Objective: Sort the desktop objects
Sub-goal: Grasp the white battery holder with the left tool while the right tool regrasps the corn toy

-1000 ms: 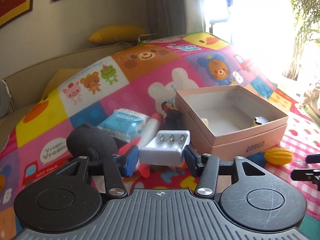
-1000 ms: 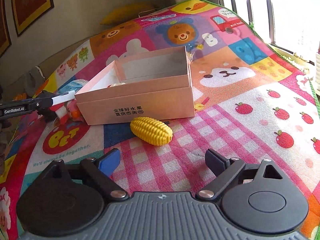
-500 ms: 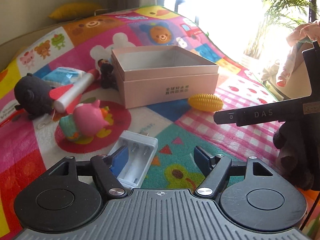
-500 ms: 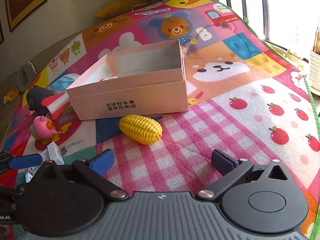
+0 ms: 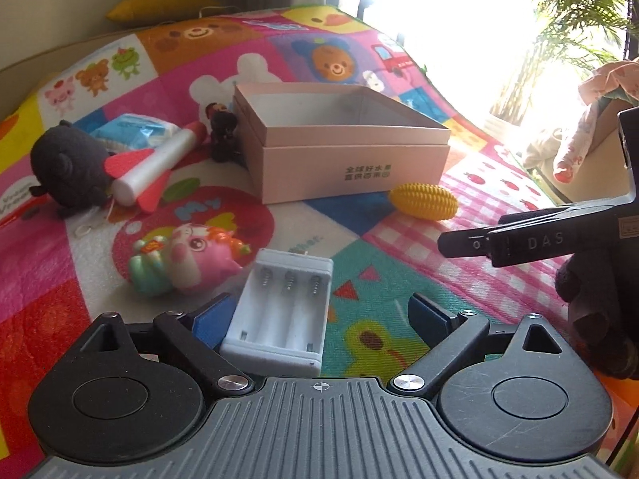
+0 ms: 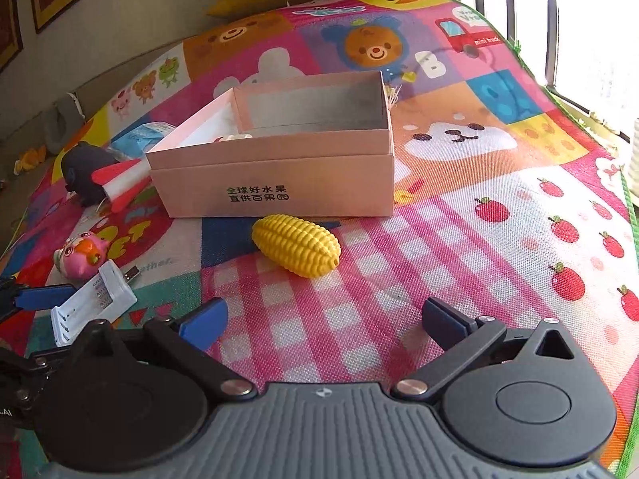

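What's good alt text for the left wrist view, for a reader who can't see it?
The left tongs stand open, having just been opening, over a white battery charger lying on a colourful play mat. Beyond lie a pink pig toy, a yellow toy corn and an open pink box, with the other tongs' arm reaching in from the right.
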The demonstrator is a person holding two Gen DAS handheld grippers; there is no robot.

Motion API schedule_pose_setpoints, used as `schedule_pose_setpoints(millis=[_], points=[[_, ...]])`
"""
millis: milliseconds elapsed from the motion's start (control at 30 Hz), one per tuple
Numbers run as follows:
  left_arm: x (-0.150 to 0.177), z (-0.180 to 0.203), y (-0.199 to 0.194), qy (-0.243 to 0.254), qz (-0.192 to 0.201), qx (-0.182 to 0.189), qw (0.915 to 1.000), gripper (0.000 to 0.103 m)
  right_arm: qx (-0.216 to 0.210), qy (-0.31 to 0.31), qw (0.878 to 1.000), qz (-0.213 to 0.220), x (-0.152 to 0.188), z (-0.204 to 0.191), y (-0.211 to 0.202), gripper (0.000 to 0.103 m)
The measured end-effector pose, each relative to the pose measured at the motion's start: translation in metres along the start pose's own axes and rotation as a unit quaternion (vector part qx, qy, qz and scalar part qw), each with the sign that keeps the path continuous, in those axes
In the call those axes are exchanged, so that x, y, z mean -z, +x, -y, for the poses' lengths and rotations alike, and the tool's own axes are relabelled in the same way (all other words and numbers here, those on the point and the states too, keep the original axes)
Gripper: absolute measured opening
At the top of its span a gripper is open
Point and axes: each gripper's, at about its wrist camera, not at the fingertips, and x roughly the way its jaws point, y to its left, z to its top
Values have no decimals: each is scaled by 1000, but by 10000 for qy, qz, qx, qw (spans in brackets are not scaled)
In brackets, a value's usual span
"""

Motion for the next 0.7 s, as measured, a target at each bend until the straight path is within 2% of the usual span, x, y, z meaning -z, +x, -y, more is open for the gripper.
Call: schedule_pose_setpoints(millis=[100,167,300,500,567,700], points=[[-7,12,10,271,97,212,9994,97,46,-23,10000,6,1,-1,0,103],[-12,14,18,389,133,125,9991,97,68,57,10000,33,1,1,-1,103],[-16,2,19,334,60,32,9994,98,137,153,9998,69,1,4,-1,103],[-10,-22,-1,103,-70,391,9992,101,176,27,9998,27,1,1,1,103],[-10,-29,-2,82,-67,235,9997,102,189,16,9998,24,1,0,1,103],[-15,-49,6,-278,-88,-378,9989,102,251,-77,9996,56,0,-2,1,102]])
